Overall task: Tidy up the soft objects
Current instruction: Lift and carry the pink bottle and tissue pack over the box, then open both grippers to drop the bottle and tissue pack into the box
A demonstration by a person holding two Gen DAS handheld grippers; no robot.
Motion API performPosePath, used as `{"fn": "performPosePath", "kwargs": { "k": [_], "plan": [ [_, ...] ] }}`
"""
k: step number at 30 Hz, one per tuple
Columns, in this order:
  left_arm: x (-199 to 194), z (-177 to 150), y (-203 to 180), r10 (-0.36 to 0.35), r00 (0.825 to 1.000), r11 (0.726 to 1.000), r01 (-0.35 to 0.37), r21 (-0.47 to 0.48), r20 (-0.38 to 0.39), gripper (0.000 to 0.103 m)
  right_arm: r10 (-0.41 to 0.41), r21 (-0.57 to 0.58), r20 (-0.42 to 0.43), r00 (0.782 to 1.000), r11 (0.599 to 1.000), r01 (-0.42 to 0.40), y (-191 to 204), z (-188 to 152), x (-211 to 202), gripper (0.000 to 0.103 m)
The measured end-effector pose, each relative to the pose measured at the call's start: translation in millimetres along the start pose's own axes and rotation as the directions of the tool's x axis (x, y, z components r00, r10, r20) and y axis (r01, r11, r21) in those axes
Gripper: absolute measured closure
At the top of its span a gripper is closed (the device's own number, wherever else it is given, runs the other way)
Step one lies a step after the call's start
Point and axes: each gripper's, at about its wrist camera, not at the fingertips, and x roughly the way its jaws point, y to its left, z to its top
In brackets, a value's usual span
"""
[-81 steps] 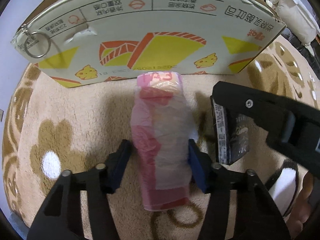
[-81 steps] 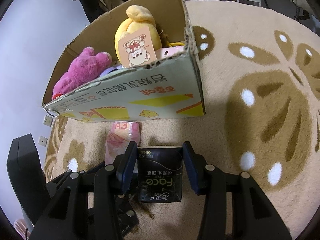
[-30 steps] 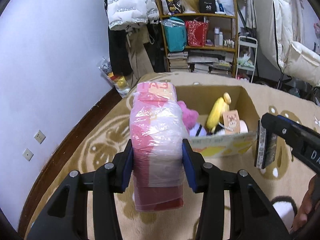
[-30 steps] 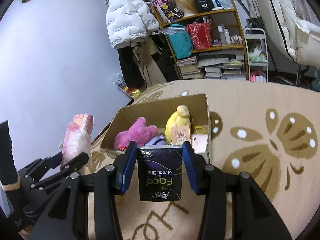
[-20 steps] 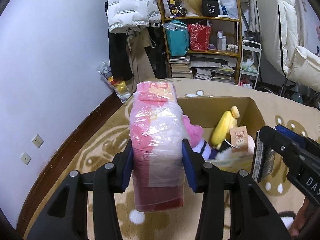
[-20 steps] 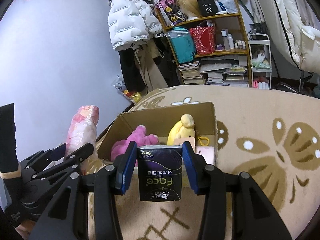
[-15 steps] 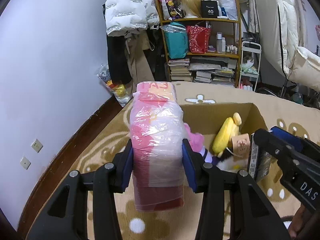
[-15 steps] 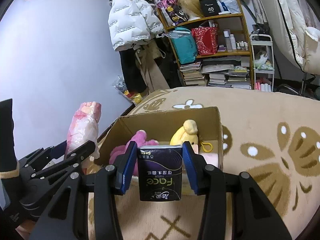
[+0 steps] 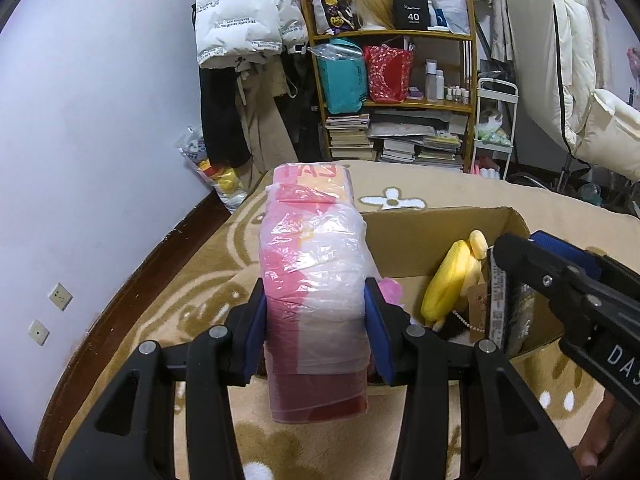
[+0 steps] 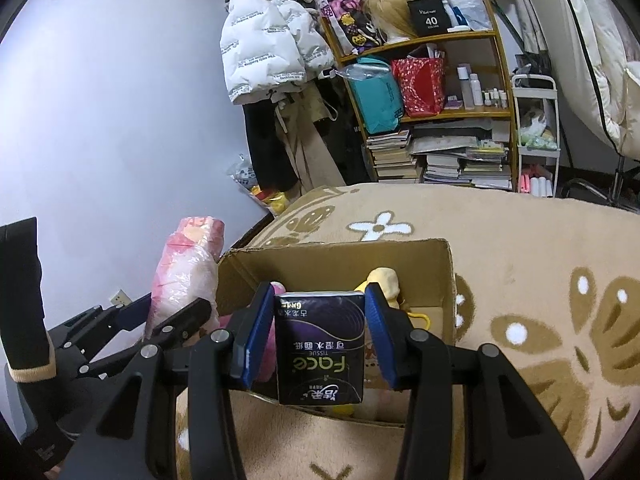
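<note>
A patterned rug (image 10: 520, 248) carries an open cardboard box (image 10: 344, 256) holding a yellow plush (image 9: 452, 276) and a pink one. Above its near edge, the left gripper (image 9: 316, 312) pinches a plastic-wrapped pink pack (image 9: 312, 276) at mid-length; likely light, squashy and slippery. The right gripper (image 10: 318, 332) has its jaws pressed on a dark tissue pack (image 10: 320, 344), probably soft, held by its sides.

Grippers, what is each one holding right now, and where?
Left gripper clamps the pink plastic-wrapped pack by its lower sides; right gripper clamps the black tissue pack by its sides.
</note>
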Motion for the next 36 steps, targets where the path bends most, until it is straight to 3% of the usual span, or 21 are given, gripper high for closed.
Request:
{"fn": "performPosePath", "kwargs": {
  "k": [8,19,22,24,26,28,30,32,34,36],
  "plan": [
    [17.9,-5.1,2.9,-0.062,0.997,0.998,0.062,-0.003,-0.044,0.059,0.02,0.004,0.007,1.0,1.0,-0.02,-4.4,6.6,15.3,0.054],
    [32.9,-11.0,4.5,-0.075,0.993,0.997,0.071,-0.043,-0.091,0.057,-0.005,0.042,-0.05,0.999,0.999,0.007,-15.4,-3.0,28.6,0.053],
    [36.0,-12.3,4.3,-0.071,0.992,0.997,0.067,-0.045,-0.101,0.047,-0.001,0.055,-0.059,0.998,0.998,0.005,-20.1,-2.5,30.3,0.053],
    [35.6,-11.9,3.5,-0.065,0.993,0.997,0.061,-0.043,-0.095,0.04,-0.007,0.06,-0.062,0.998,0.998,0.011,-21.8,-2.5,29.9,0.048],
    [34.5,-12.2,3.2,-0.061,0.994,0.997,0.058,-0.042,-0.092,0.038,-0.017,0.069,-0.056,0.998,0.997,0.021,-24.4,-3.3,26.6,0.036],
    [34.8,-13.7,4.1,-0.061,0.993,0.997,0.056,-0.046,-0.101,0.036,-0.022,0.078,-0.053,0.998,0.997,0.026,-26.8,-3.4,23.9,0.034],
    [35.0,-14.6,4.7,-0.053,0.992,0.998,0.048,-0.044,-0.114,0.026,-0.024,0.083,-0.059,0.998,0.996,0.028,-28.3,-2.7,21.6,0.031],
    [32.4,-15.4,6.7,-0.036,0.993,0.999,0.032,-0.039,-0.112,0.022,-0.032,0.078,-0.058,0.998,0.996,0.037,-27.6,-2.8,16.8,0.017],
    [27.1,-15.4,8.9,-0.024,0.994,0.999,0.02,-0.038,-0.103,0.019,-0.03,0.06,-0.059,0.998,0.998,0.034,-25.3,-3.1,10.9,0.01],
    [20.5,-15.1,12.1,-0.027,0.995,0.999,0.023,-0.044,-0.095,0.014,-0.035,0.043,-0.064,0.997,0.998,0.038,-21.9,-3.7,6.4,0.009]
  ]
}}
